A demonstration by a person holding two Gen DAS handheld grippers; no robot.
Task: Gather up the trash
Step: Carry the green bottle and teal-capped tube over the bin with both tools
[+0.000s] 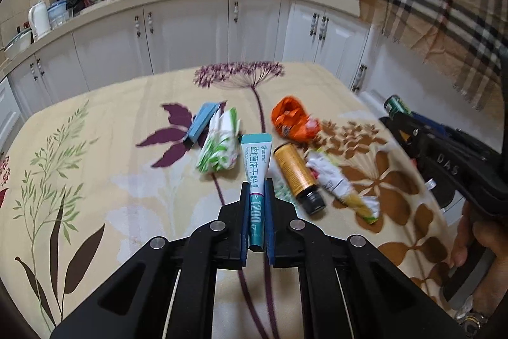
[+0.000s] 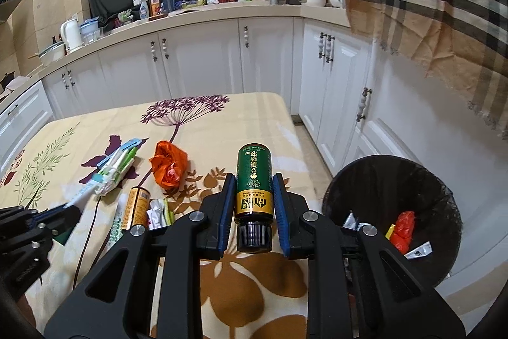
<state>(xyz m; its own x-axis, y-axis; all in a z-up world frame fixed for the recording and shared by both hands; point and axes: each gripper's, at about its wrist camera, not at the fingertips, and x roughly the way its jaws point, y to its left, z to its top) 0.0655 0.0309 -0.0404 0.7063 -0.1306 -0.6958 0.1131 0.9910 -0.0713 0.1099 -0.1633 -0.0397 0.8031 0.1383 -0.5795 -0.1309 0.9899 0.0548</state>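
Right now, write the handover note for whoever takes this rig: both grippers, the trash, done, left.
Left gripper: shut on the teal sachet, lifted off the table.
Right gripper: shut on the green bottle, cap toward the camera, above the table's edge beside the black bin.
Done: the bin already holds a red wrapper and a few small sachets.
Left on the table: amber bottle, orange bag, green-and-white packet, blue box, crumpled white-and-yellow wrapper.
Next, probably: drop both held items in the bin, then clear the rest.
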